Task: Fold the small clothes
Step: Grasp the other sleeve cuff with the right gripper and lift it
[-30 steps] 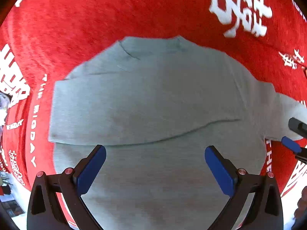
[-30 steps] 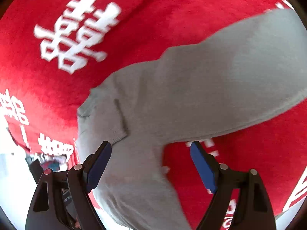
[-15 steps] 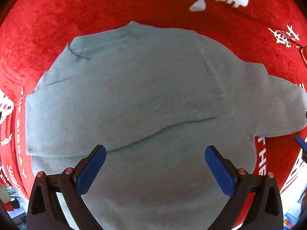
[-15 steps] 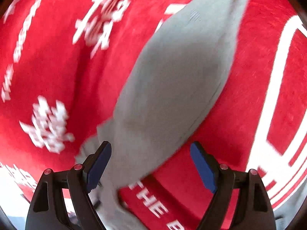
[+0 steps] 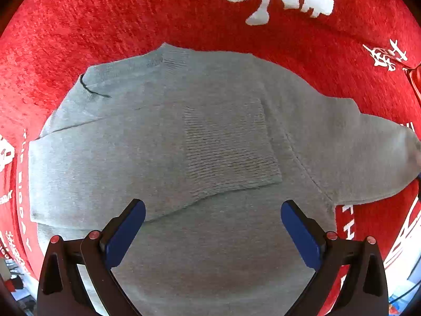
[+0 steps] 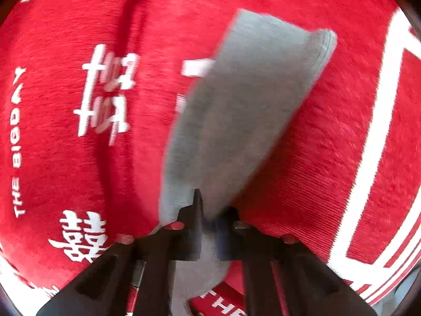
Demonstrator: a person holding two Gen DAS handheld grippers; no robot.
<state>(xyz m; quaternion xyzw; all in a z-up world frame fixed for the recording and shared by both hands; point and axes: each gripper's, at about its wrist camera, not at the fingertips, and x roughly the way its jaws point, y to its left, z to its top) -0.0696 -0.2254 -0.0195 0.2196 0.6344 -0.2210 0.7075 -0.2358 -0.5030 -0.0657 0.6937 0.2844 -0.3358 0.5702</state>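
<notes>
A: On red cloth [image 5: 105, 26], grey sweater [image 5: 210, 144] spread flat, one sleeve already folded across chest. Right gripper [image 6: 208, 210] wide a second ago, now clamped on other sleeve [image 6: 236, 118] near shoulder end.

B: So grasp made, fold-in likely next. Left gripper [image 5: 210, 226]?

A: Jaws spread, hovering over hem, gripping nothing.

B: Sleeve axis?

A: Long axis runs away from right gripper, cuff [image 6: 323, 42] at far end, pointing up-right in right wrist view.
</notes>
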